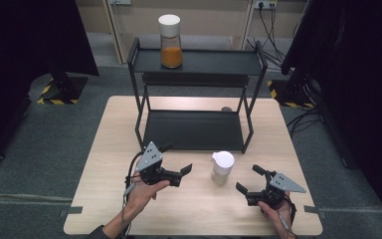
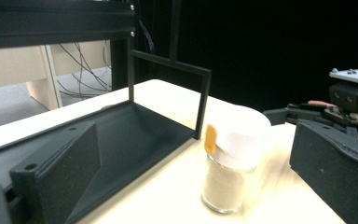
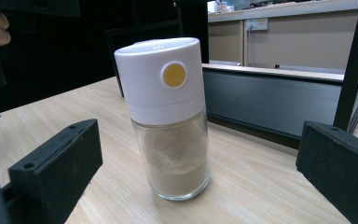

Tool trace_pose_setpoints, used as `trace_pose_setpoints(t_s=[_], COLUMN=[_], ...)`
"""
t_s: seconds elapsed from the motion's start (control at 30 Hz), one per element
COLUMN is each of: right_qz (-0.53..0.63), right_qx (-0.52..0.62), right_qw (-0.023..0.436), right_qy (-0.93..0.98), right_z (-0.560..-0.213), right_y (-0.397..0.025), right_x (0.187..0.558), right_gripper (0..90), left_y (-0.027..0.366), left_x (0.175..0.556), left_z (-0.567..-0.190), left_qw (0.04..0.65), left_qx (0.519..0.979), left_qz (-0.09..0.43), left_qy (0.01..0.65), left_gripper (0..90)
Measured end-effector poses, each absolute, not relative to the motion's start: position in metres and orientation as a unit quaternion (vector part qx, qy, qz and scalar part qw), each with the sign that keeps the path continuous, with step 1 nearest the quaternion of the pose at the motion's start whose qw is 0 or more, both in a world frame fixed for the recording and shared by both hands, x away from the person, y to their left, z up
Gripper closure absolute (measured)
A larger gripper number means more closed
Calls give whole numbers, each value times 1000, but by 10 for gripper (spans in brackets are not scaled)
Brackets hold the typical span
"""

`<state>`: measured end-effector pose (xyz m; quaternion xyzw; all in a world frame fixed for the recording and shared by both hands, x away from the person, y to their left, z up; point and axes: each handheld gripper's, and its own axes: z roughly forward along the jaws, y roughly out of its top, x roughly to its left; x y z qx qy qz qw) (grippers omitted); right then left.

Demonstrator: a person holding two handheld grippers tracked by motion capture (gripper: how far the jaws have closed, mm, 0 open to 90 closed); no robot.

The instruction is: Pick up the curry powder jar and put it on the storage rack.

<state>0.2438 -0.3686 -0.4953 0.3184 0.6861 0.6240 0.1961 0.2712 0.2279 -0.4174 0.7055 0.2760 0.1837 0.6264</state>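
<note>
both my tongs sit low at the near edge of the table [image 1: 104,149], one in each hand. my left gripper [image 1: 175,160] is released, jaws spread and aimed rightward, grasping nothing; my right gripper [image 1: 249,179] is likewise spread wide and empty, aimed leftward. between them, near both but touching neither, stands the pale shaker [image 1: 222,167], a glass jar of pale powder with a white cap, upright on the wood just in front of the black rack [image 1: 194,130]. i keep the jaws wide so the jar can pass between them; in the right gripper view it sits squarely in the gap, so that hand seems the likelier to take it. farther out, the orange shaker [image 1: 170,41] stands on the rack's top shelf, which suggests this one belongs on the rack too. something small lies behind the rack, too blurred to name.
</note>
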Motion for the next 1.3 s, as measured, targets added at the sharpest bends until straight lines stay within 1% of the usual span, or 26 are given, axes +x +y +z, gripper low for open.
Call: trace_pose_setpoints(t_s=[0.2,0.37,0.77,1.03,1.3], right_qz=[624,624,624,624,624], right_qx=[317,318,317,316,319], right_qw=[197,196,197,197,197], right_qy=[686,686,687,687,685], right_z=[-495,-495,-495,-495,-495], right_y=[-369,-369,-368,-368,-369], right_x=[244,244,244,243,242], right_gripper=[6,7,7,7,7], left_y=[225,224,229,237,239], left_x=[269,266,259,265,264], left_z=[-437,-450,-474,-487,-494], left_qw=[630,630,634,640,641], left_qx=[708,709,706,706,704], left_qz=[164,157,172,174,175], left_qy=[274,275,266,251,251], left_gripper=[15,14,14,14,14])
